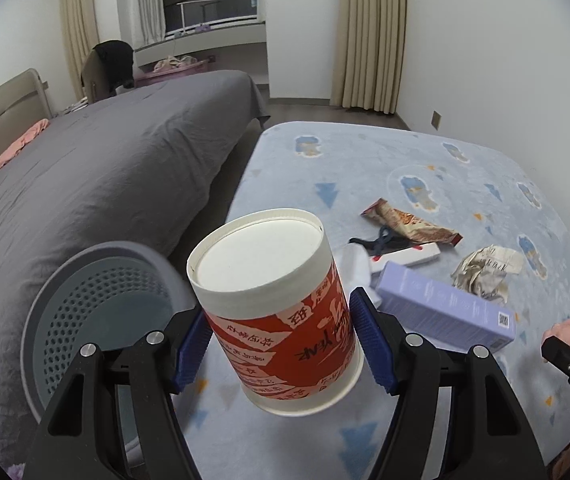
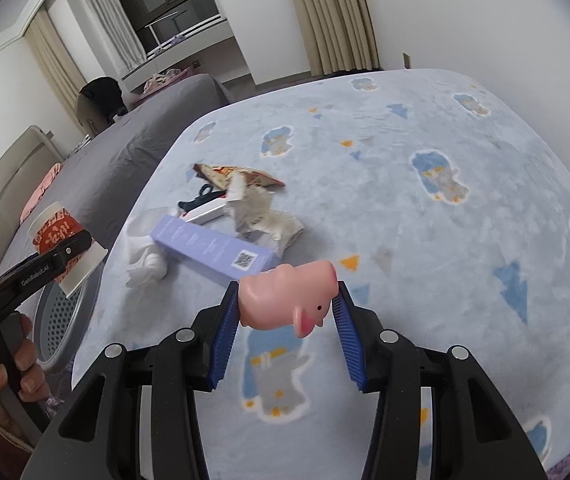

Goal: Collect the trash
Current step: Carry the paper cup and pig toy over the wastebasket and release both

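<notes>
Cup (image 1: 281, 312) of red-and-white printed card, held bottom-up in the left gripper (image 1: 281, 332), hangs in the air beside the bin (image 1: 97, 308) and partly over its rim. Both blue pads (image 1: 369, 340) press on the cup's sides, so the jaws are clamped on it; gripping the wide body crosswise keeps the cup from rolling out. In the right wrist view the cup sits directly above the bin's rim, which suggests it is being brought there to be dropped in.

Bin: grey, perforated wall, standing at the edge of the blue patterned rug (image 1: 425, 176), between the rug and the grey bed (image 1: 105, 168), within easy reach of the litter.

Right gripper (image 2: 287, 312) is clamped on a pink pig toy (image 2: 291, 296), carried clear of the rug, farther from the bin than the cup. Whether the toy counts as trash cannot be told.

Litter left on the rug, all on the side of the bin away from the bed: 1 lilac box (image 2: 213, 250) nearest the bin, white cloth (image 2: 145, 256) touching it, crumpled paper (image 2: 265, 220), 1 white-and-red box (image 1: 405, 258), a dark cord (image 1: 385, 236) and a snack wrapper (image 1: 409, 222) farthest off. The pile lies close together, so each trip to the bin is short.
</notes>
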`<act>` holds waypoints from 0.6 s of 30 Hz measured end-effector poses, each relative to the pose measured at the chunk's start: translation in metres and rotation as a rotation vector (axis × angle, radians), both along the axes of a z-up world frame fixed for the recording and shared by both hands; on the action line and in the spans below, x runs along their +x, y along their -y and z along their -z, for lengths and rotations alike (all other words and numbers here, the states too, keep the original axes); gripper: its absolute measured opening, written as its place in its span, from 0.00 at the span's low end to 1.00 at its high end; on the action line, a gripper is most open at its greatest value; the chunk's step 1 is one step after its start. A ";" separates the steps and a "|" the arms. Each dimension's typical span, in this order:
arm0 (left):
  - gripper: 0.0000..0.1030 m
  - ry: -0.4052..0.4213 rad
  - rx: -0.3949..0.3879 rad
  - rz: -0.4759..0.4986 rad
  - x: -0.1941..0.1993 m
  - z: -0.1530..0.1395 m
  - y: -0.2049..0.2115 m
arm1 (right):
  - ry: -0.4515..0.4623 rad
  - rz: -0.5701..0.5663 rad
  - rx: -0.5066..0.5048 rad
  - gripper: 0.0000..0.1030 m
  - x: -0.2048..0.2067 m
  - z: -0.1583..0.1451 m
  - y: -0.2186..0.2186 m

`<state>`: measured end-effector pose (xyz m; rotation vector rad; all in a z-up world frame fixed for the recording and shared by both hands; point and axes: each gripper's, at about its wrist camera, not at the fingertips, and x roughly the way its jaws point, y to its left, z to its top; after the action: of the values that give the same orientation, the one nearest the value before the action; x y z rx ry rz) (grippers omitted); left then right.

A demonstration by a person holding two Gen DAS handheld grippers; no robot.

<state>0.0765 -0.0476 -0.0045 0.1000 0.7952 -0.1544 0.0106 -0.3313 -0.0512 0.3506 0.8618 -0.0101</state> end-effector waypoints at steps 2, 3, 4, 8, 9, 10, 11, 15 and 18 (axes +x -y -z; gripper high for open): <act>0.63 0.007 -0.005 -0.017 -0.005 -0.002 -0.014 | 0.004 -0.014 -0.008 0.44 -0.002 -0.002 -0.011; 0.63 0.011 -0.007 -0.024 -0.007 -0.003 -0.020 | 0.006 -0.021 -0.010 0.44 -0.002 -0.003 -0.016; 0.63 0.015 -0.011 -0.031 -0.010 -0.004 -0.027 | 0.005 -0.030 -0.011 0.44 -0.002 -0.003 -0.022; 0.63 0.031 -0.008 -0.057 -0.018 -0.003 -0.051 | 0.010 -0.064 -0.020 0.44 -0.001 -0.006 -0.045; 0.63 0.033 -0.004 -0.063 -0.020 -0.003 -0.055 | 0.014 -0.078 -0.025 0.44 0.000 -0.008 -0.053; 0.63 0.035 0.001 -0.072 -0.022 -0.001 -0.060 | 0.016 -0.088 -0.027 0.44 0.001 -0.008 -0.059; 0.63 0.035 0.003 -0.080 -0.025 0.000 -0.066 | 0.020 -0.102 -0.029 0.44 0.003 -0.009 -0.066; 0.63 0.047 0.021 -0.109 -0.031 0.003 -0.086 | 0.033 -0.156 -0.034 0.44 0.011 -0.011 -0.094; 0.63 0.056 0.022 -0.143 -0.036 0.004 -0.105 | 0.036 -0.206 -0.040 0.44 0.019 -0.011 -0.118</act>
<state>0.0407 0.0573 -0.0086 0.0679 0.7452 -0.0076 0.0299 -0.2128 -0.0401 0.2230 0.8574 0.1691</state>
